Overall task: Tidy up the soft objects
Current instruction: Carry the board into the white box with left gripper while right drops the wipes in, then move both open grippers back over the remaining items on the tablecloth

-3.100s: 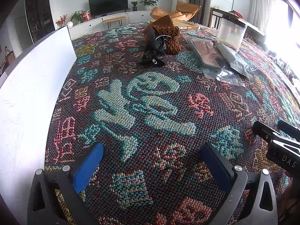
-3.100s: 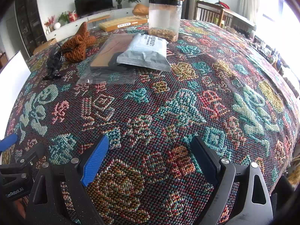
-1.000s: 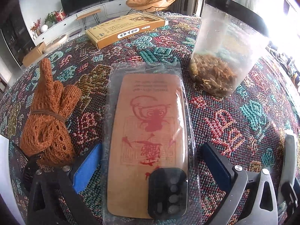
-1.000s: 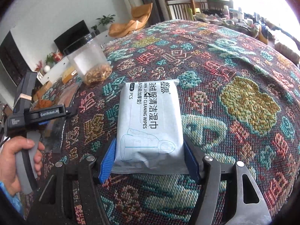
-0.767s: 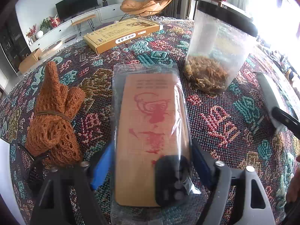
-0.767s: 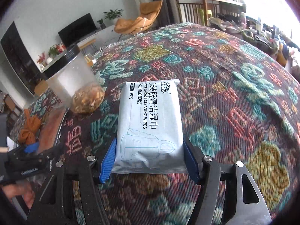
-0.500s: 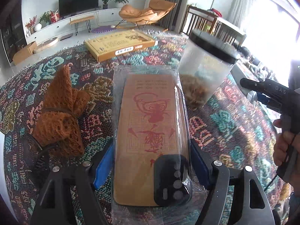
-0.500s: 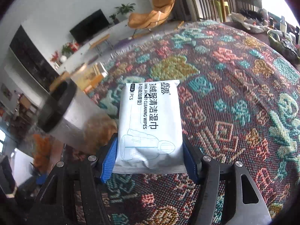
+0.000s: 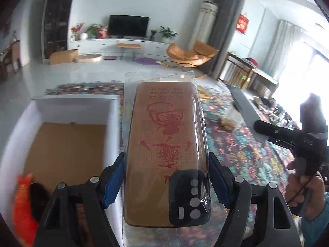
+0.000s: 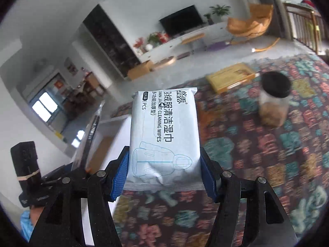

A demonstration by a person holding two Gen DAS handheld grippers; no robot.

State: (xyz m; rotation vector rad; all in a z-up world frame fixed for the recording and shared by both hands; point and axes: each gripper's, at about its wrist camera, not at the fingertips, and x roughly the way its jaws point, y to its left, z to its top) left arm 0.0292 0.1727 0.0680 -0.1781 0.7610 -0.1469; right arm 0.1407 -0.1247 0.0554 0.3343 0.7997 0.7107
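**Both Claws Loaded, Raised Above the Worktop**

Left claw [image 9: 166,177]: closed on the phone case [image 9: 164,148], a brown case with a red printed figure and a black camera block, sealed in a clear plastic sleeve. The blue pads press the sleeve on both long sides. The case is held in the air, extending forward from the claw, with the white box [image 9: 111,121] below and to the left. The box is open at the top and shows a brown cardboard floor. An orange knitted item [image 9: 21,207] appears blurred at the lower left edge.

Right claw [image 10: 164,177]: clamped on the wipes pack [image 10: 164,135], a pale blue soft pack labelled "CLEANING WIPES". The pack is lifted clear of the patterned worktop [image 10: 267,164]. A clear jar [image 10: 273,103] with a black lid stands on the worktop to the right, and a yellow flat box [image 10: 230,77] lies behind it.
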